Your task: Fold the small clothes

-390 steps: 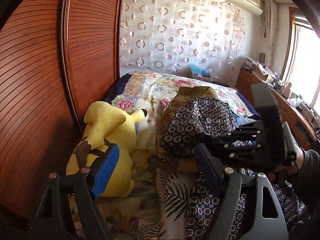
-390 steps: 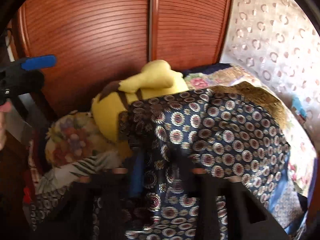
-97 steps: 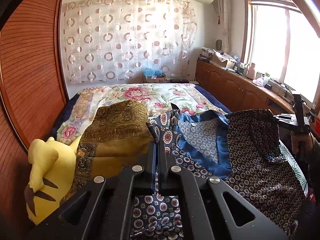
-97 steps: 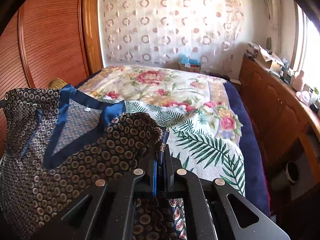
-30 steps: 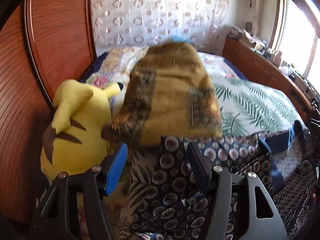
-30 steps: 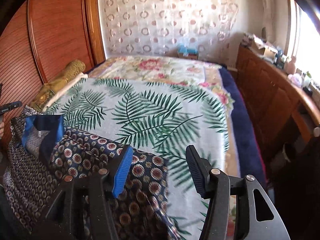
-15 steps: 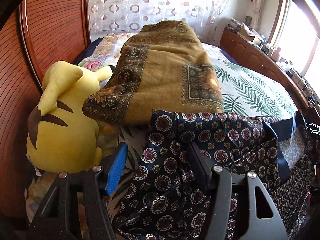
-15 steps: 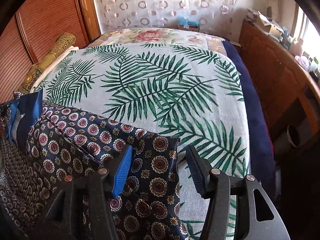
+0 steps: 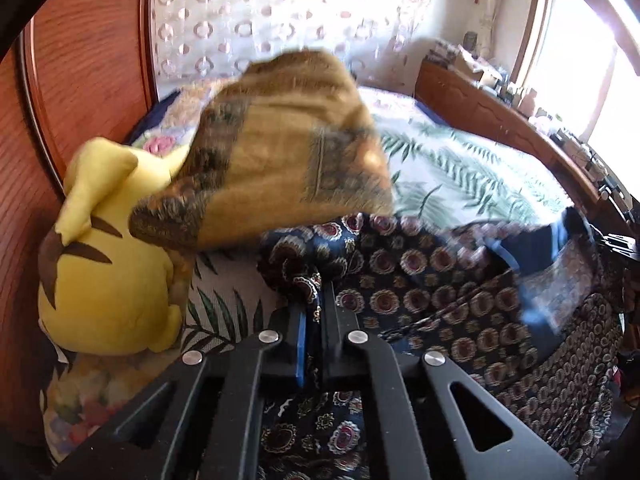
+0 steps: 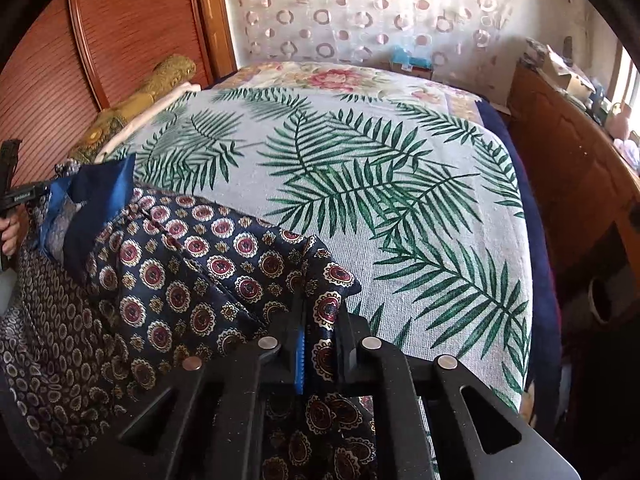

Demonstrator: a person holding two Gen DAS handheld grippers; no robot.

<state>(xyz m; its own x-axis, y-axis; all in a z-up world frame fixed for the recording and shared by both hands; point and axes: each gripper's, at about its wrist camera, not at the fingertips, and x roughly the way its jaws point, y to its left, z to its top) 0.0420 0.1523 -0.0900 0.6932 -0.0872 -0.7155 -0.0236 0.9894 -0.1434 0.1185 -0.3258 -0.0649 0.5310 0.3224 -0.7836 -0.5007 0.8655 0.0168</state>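
We look from each wrist, close above the bed (image 10: 400, 184), tilted downward toward the curtain (image 10: 360, 12). The left view faces the bed's wardrobe side, the right its cabinet side. Both share the bed and curtain.

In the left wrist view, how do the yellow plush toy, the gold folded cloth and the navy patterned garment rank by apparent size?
1. navy patterned garment, largest, partly hidden by the gripper
2. gold folded cloth and yellow plush toy: look alike; blur and differing nearness make ranking unsure
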